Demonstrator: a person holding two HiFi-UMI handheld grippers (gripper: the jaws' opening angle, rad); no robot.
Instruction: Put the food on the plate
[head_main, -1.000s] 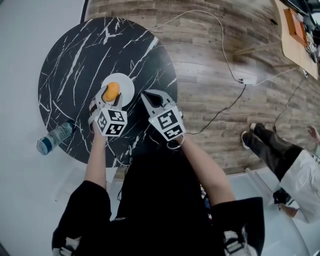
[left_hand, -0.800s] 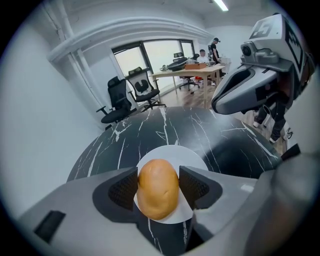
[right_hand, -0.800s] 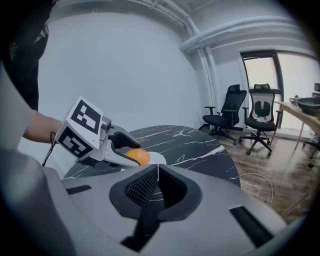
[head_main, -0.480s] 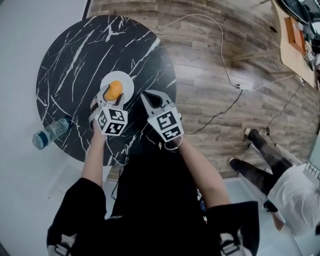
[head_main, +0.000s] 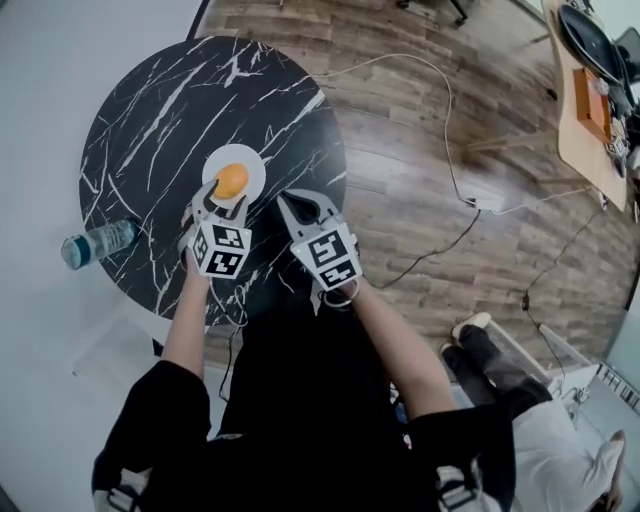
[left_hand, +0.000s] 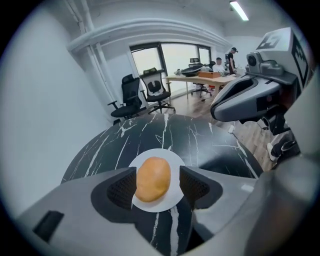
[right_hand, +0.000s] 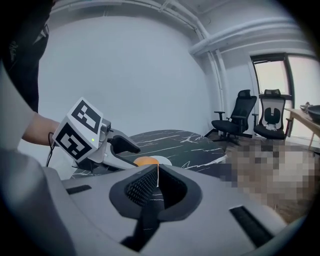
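Left tool: my left gripper (left_hand: 157, 186) is open. Its jaws stand either side of the food (left_hand: 153, 179). The left pad is against or just beside the food, and a clear gap shows at the right pad.
Right tool: my right gripper (right_hand: 156, 184) is closed, pads together with nothing between them.
Food: an orange-brown oval piece lies flat on the plate (left_hand: 170, 196), a little left of the plate's middle as my left gripper sees it.
Long axis: it runs along my left jaws, from my side of the table toward its far edge, with the far end leaning slightly right.
Plate: small, round and white, about the middle of the table (head_main: 160, 110) and a touch toward its right edge.
Table: round, black marble with white veins.
In the way: my left jaws flank the food on both sides. My right gripper hangs just right of the plate, toward the near-right edge.
Around: a bottle (head_main: 98, 243) lies by the table's left edge, and I cannot tell whether it touches the table. A cable (head_main: 440, 110) trails over the wooden floor (head_main: 400, 190) past the right edge. Office chairs (left_hand: 145, 95) stand beyond the far edge. A desk (head_main: 580, 110) stands well apart.
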